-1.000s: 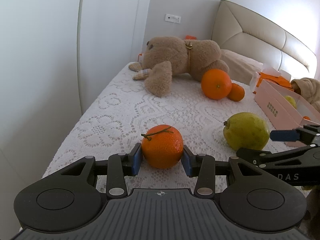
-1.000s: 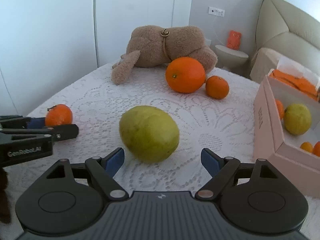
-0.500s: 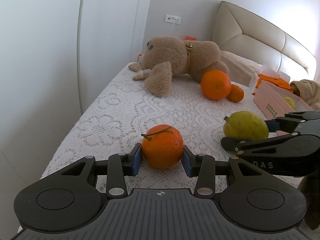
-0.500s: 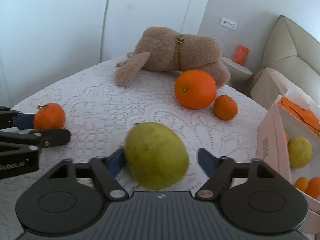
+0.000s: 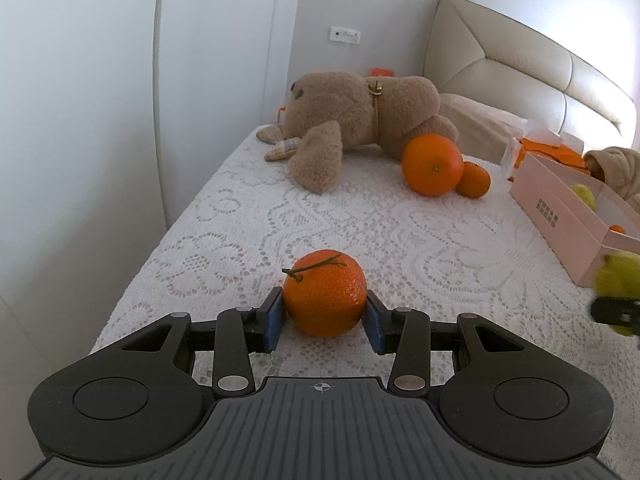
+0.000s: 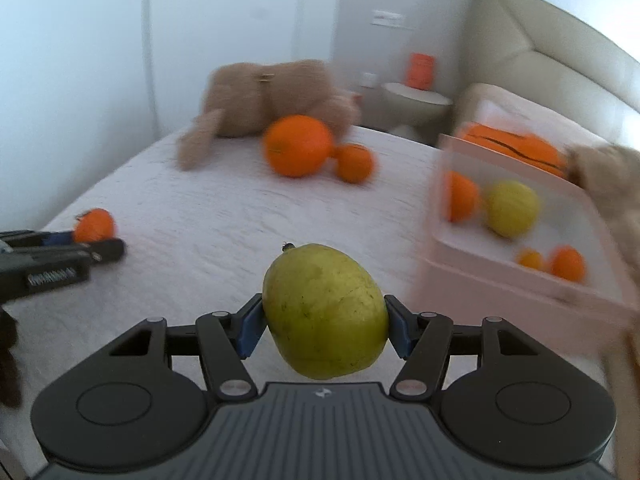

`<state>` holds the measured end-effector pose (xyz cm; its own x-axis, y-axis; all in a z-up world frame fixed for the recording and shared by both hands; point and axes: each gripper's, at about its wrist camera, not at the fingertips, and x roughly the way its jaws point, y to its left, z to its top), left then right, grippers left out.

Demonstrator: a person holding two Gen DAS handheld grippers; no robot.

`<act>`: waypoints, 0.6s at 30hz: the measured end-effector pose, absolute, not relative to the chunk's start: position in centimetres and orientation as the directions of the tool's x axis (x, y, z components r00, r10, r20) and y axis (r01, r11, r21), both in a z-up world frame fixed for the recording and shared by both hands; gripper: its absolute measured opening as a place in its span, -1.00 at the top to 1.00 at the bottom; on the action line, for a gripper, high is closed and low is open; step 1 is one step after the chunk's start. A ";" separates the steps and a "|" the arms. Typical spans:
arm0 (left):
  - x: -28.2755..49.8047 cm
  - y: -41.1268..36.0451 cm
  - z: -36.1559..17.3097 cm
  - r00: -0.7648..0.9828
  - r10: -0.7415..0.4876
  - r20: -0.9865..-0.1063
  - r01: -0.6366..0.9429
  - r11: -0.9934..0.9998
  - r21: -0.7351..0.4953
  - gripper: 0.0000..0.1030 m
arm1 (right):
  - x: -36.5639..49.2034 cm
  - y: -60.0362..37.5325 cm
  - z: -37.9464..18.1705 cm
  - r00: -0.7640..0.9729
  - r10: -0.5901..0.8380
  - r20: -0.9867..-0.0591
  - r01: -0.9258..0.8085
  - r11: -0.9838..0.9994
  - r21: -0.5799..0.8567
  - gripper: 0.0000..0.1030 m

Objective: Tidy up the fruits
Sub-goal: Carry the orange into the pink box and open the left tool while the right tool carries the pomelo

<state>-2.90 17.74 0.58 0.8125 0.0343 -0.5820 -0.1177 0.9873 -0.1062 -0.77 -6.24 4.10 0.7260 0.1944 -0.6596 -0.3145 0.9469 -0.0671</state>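
Observation:
My left gripper (image 5: 325, 322) is shut on a small stemmed orange (image 5: 325, 294) resting on the white lace bedspread (image 5: 248, 216). My right gripper (image 6: 325, 325) is shut on a large green pear-like fruit (image 6: 326, 312) and holds it above the bed; the fruit also shows blurred at the right edge of the left wrist view (image 5: 620, 278). A pink open box (image 6: 516, 264) to the right holds a yellow-green fruit (image 6: 512, 208) and several small oranges. A big orange (image 5: 432, 165) and a small orange (image 5: 474, 180) lie near the teddy bear.
A brown teddy bear (image 5: 360, 120) lies across the far end of the bed. A beige headboard (image 5: 520, 68) and pillow stand at the back right. The wall (image 5: 80, 120) runs along the bed's left edge. A round side table (image 6: 416, 100) carries an orange item.
My right gripper closed on the green fruit, lifted it off the bedspread and swung right toward the pink box. My left gripper stayed shut on the stemmed orange.

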 end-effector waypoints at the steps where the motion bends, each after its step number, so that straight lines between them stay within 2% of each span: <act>1: -2.9 17.4 0.6 0.812 0.024 -0.583 -0.108 0.988 -0.109 0.11 | -1.1 -7.2 4.1 0.730 0.182 -0.659 -0.288 0.956 -0.056 -0.20; 6: -3.3 13.3 0.9 0.801 -0.094 -0.591 0.025 0.992 -0.124 0.12 | -2.1 -11.8 4.5 0.747 0.123 -0.653 -0.161 0.987 0.002 -0.20; 11: -3.2 8.0 2.3 0.752 -0.283 -0.596 0.216 0.959 -0.184 0.11 | -3.2 -15.4 6.0 0.786 0.083 -0.613 -0.074 0.996 0.041 -0.20; 18: -0.6 1.3 10.0 0.763 -0.424 -0.487 0.385 0.904 -0.184 0.11 | -2.8 -19.6 13.7 0.883 0.123 -0.452 -0.053 0.985 0.166 -0.20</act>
<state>-0.64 1.29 10.02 0.7633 -0.4243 -0.4872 0.3853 0.9043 -0.1840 -2.84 -19.61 13.73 0.8833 0.1235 -0.4522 -0.0527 0.9847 0.1659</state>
